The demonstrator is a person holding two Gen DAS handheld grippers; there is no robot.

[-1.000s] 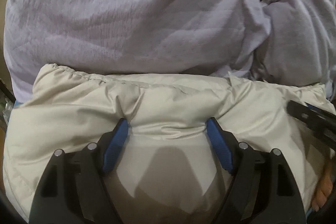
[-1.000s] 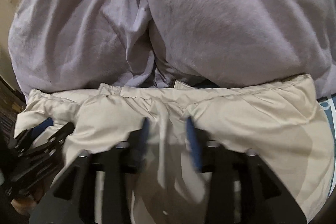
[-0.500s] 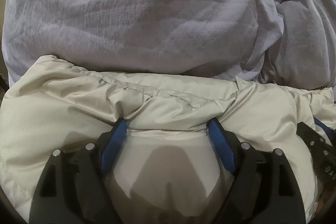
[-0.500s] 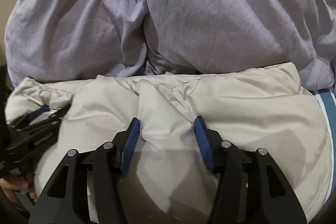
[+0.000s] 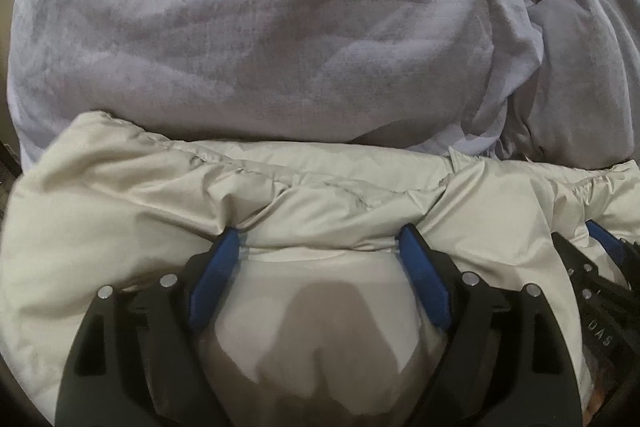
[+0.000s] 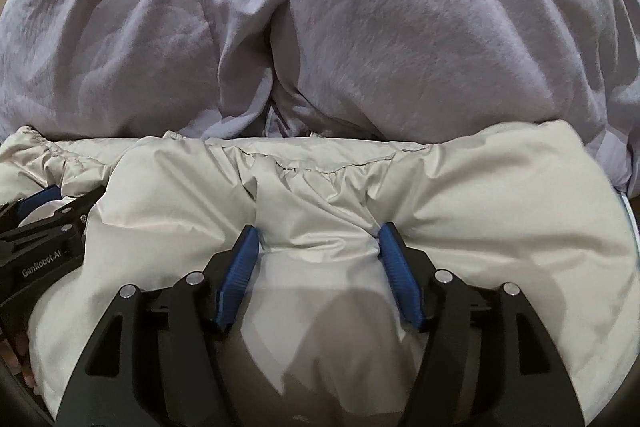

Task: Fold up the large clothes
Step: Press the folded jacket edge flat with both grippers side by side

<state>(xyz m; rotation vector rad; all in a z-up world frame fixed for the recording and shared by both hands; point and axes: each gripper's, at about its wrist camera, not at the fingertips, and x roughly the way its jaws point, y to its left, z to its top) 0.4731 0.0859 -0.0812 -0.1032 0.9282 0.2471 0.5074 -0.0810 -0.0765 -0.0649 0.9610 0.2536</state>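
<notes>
A cream puffy jacket [image 5: 320, 187] lies across the near part of both views, also in the right wrist view [image 6: 480, 195]. My left gripper [image 5: 320, 241] has its jaws wide apart, with the blue fingertips [image 5: 224, 247] pressed into a fold of the jacket. My right gripper [image 6: 316, 241] is also spread open, with its fingertips [image 6: 390, 247] pushed against the jacket fabric. Each gripper shows at the edge of the other's view: the right one [image 5: 600, 267] and the left one [image 6: 40, 227].
A bulky lavender blanket [image 5: 260, 27] is heaped just beyond the jacket and fills the far half of both views [image 6: 400, 19]. A deep crease runs down it in the right wrist view.
Both grippers have moved forward and closer together along the jacket. The right gripper's jaws have opened wider. The jacket edge has bunched up more against the blanket.
</notes>
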